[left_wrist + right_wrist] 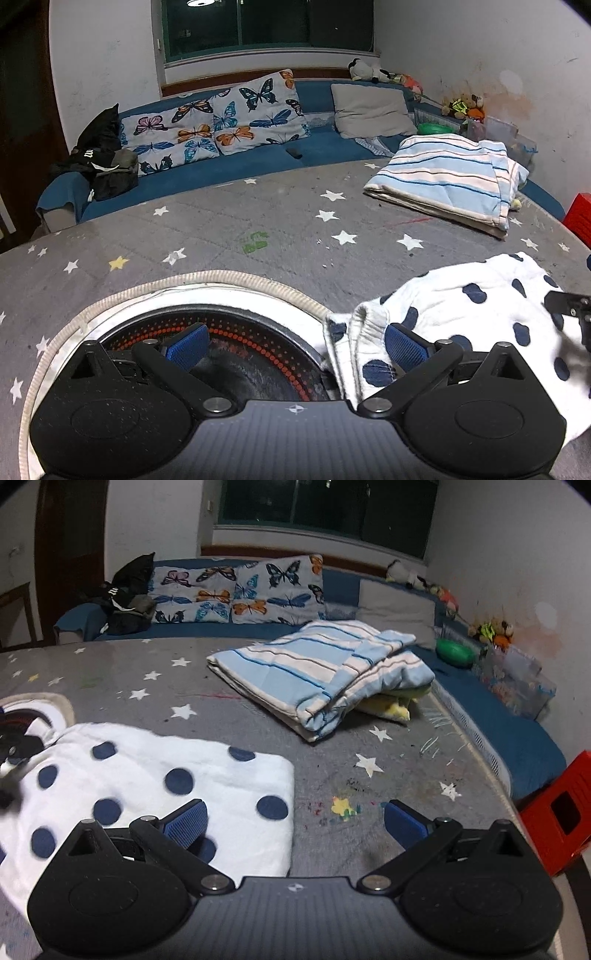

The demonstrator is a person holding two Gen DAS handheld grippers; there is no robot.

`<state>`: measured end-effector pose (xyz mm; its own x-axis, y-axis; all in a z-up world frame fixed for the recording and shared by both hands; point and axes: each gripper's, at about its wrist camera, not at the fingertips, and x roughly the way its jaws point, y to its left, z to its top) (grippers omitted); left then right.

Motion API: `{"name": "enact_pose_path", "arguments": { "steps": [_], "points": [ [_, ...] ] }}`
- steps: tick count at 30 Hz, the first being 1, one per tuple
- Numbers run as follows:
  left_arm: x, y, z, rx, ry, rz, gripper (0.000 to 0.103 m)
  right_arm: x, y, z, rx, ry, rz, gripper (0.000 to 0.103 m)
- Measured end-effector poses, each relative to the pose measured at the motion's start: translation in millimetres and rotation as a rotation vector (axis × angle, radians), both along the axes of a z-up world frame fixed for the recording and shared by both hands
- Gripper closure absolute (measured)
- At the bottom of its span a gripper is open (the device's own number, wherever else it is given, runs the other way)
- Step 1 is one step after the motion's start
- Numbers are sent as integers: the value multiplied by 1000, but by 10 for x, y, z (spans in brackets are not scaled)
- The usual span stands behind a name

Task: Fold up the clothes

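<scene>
The white garment with navy dots [147, 771] lies on the grey star-patterned surface [229, 229], folded, with a straight folded edge on its right side in the right wrist view; the left claw [295, 347] stands released, its blue pads wide apart, the right pad touching the garment's bunched edge and the left pad over a round dark printed patch [243, 347] ringed in beige; the right claw [295, 825] is also released, its left finger [186, 823] over the dotted cloth, its right finger above bare grey fabric; farther back a folded blue-and-white striped blanket [317, 672] rests well apart from the garment; behind it butterfly pillows [218, 122] lean on a blue couch [325, 147].
</scene>
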<state>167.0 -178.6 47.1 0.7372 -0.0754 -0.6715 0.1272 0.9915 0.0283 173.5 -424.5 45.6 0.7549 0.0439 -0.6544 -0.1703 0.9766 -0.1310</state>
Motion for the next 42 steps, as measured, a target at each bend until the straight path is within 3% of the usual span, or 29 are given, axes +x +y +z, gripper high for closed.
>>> {"name": "enact_pose_path", "arguments": {
  "steps": [16, 42],
  "points": [
    [-621, 33, 74, -18, -4, -35, 0, -872, 315, 151, 6, -100, 90, 0],
    [-1637, 5, 111, -46, -65, -81, 0, -1640, 513, -32, 148, -43, 33, 0]
  ]
}}
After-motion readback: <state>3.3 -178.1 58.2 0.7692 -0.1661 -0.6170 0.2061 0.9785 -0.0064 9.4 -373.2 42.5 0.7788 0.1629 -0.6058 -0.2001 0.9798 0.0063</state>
